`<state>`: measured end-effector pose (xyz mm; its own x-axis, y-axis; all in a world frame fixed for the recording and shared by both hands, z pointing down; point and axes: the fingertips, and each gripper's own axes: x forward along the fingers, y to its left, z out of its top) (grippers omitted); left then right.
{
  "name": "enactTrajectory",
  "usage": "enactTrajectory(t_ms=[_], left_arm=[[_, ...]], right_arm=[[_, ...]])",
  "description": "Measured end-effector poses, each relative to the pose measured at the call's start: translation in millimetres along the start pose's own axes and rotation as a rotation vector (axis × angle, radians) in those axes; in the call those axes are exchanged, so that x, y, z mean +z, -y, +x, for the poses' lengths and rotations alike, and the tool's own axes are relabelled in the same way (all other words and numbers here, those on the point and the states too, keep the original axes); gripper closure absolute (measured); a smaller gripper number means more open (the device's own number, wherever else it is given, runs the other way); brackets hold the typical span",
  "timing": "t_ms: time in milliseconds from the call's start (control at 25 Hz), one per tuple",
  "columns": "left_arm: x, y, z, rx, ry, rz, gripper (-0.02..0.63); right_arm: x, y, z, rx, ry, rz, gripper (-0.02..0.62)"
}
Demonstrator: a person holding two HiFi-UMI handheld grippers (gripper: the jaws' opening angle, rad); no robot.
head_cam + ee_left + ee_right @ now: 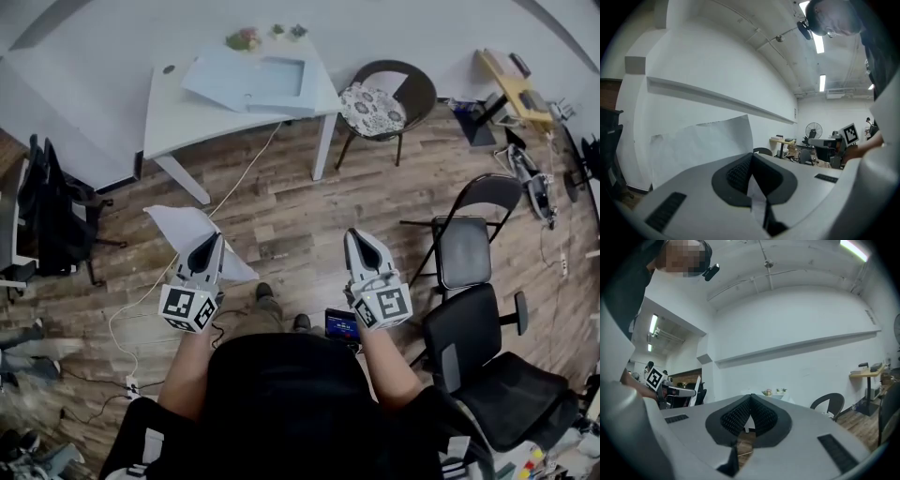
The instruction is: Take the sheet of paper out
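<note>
The left gripper (210,242) (751,163) is clenched on a thin white sheet of paper (182,225) (701,145). The paper sticks up and out to the left, in the air above the brown wooden floor (281,211). The right gripper (360,240) (750,401) has its jaws pressed together with nothing in them. The white table (173,108) stands far off, well apart from the paper.

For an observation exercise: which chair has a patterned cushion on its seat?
The round-backed chair beside the table; the folding chair and office chair have bare black seats.
</note>
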<state>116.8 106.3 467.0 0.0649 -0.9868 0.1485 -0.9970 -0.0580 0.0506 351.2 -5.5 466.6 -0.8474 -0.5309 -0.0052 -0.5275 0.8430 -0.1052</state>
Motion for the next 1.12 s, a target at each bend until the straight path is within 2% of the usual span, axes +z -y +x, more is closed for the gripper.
enactTrajectory(t_ms=[200,520,800,1120], left_arm=[[5,25,-14,0.013,0.021,0.014,0.604],[5,43,-18,-0.043,0.041,0.014,0.604],[12,33,-26,-0.074,0.058,0.006,0.604],[3,17,-45,-0.067,0.060,-0.030,0.604]], right_arm=[[-8,4,-28,0.012,-0.008,0.014,0.586],[-20,-2,-45,0.028,-0.020,0.068,0.586],[-14,-18,-33,0.001,-0.022,0.003,0.586],[-15,-37,-30,-0.026,-0.029,-0.020,0.586]])
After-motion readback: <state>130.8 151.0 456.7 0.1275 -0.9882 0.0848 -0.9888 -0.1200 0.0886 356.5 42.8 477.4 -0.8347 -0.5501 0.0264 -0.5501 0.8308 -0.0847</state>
